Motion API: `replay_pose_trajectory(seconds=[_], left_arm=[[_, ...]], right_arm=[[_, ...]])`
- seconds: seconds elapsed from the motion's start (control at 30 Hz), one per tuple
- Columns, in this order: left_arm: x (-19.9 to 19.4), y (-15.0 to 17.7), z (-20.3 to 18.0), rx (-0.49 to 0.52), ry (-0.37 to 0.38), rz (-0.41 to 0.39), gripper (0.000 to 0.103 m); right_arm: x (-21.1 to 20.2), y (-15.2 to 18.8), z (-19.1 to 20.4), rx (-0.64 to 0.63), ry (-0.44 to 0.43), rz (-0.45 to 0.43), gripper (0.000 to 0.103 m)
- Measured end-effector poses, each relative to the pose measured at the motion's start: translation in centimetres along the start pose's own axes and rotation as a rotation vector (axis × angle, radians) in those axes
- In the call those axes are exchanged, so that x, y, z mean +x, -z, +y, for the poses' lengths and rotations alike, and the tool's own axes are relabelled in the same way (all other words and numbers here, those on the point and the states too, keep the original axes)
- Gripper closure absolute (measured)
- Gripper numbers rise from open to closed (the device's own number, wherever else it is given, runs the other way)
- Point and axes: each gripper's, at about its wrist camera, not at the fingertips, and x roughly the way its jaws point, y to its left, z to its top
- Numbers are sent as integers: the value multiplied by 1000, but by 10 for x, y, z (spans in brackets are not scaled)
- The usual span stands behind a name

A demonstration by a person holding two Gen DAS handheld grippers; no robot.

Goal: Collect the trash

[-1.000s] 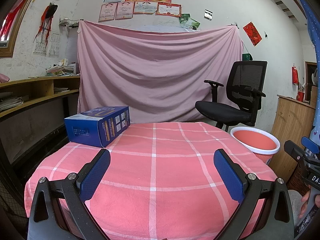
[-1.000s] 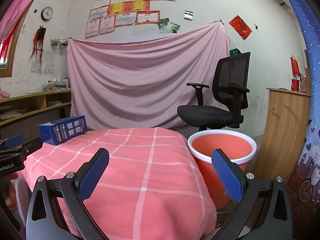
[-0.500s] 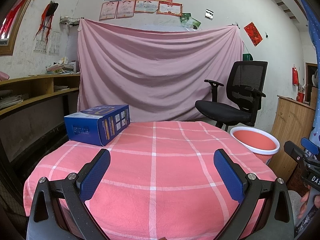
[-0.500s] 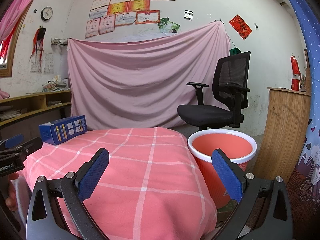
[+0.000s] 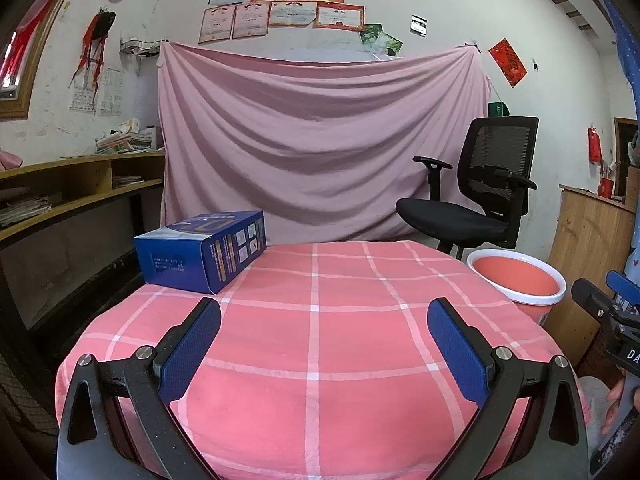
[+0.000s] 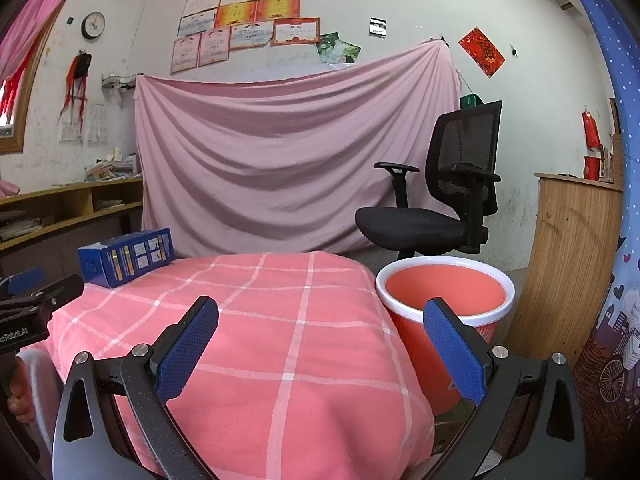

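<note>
A blue cardboard box (image 5: 204, 252) lies at the far left of the table with the pink checked cloth (image 5: 320, 320); the right wrist view shows the box (image 6: 128, 257) too. A salmon bin with a white rim (image 6: 444, 300) stands on the floor just right of the table, also seen as the bin (image 5: 518, 282) in the left wrist view. My left gripper (image 5: 324, 344) hovers open over the table's near edge, with the box ahead and to its left. My right gripper (image 6: 320, 340) is open at the table's right corner, nothing between its fingers.
A black office chair (image 5: 480, 200) stands behind the table in front of a pink sheet (image 5: 320, 140) hung on the wall. Wooden shelves (image 5: 60, 192) run along the left. A wooden cabinet (image 6: 568, 264) stands right of the bin.
The left wrist view has shifted slightly, so the box and table sit a touch higher and closer. The right gripper has barely moved. Both stay open.
</note>
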Motion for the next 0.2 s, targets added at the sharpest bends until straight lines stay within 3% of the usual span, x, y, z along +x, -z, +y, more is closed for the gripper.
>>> replay_pose_trajectory(seconds=[0.2], left_arm=[[2, 0, 1, -7, -6, 6, 2]], right_arm=[[3, 2, 0, -1, -4, 8, 0]])
